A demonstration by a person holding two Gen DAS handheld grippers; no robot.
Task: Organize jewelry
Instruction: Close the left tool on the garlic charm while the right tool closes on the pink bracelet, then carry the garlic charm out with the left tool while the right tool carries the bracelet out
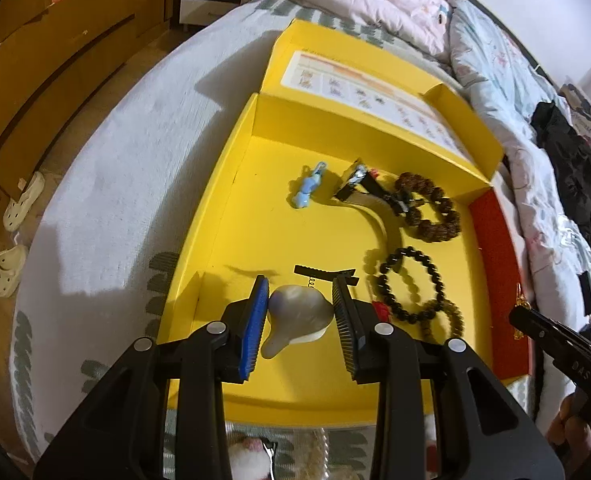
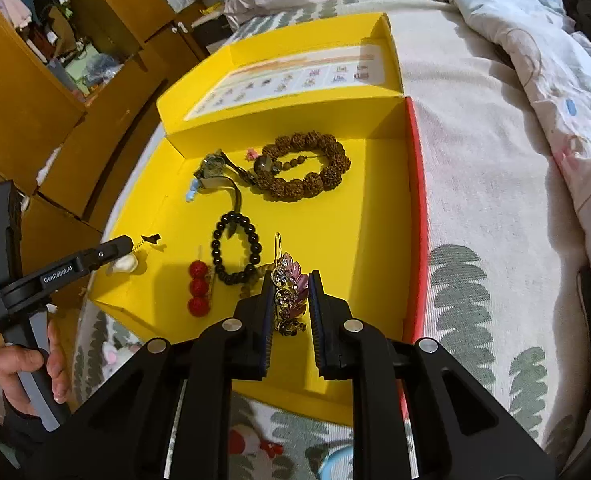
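On a bed, an open yellow box (image 2: 359,216) holds bracelets. The left gripper (image 1: 301,312) pinches a pale shell-like ornament (image 1: 297,318) over its floor; the right gripper (image 2: 291,304) clamps a purple jewelled hair clip (image 2: 289,288).

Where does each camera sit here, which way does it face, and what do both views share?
Left wrist: on the left tongs, looking along them into the yellow box; they bracket a pale pendant.
Right wrist: on the right tongs, facing the same box; they grip a purple hair clip; the person's left hand shows.
Shared: black bead bracelet, brown bead bracelet.
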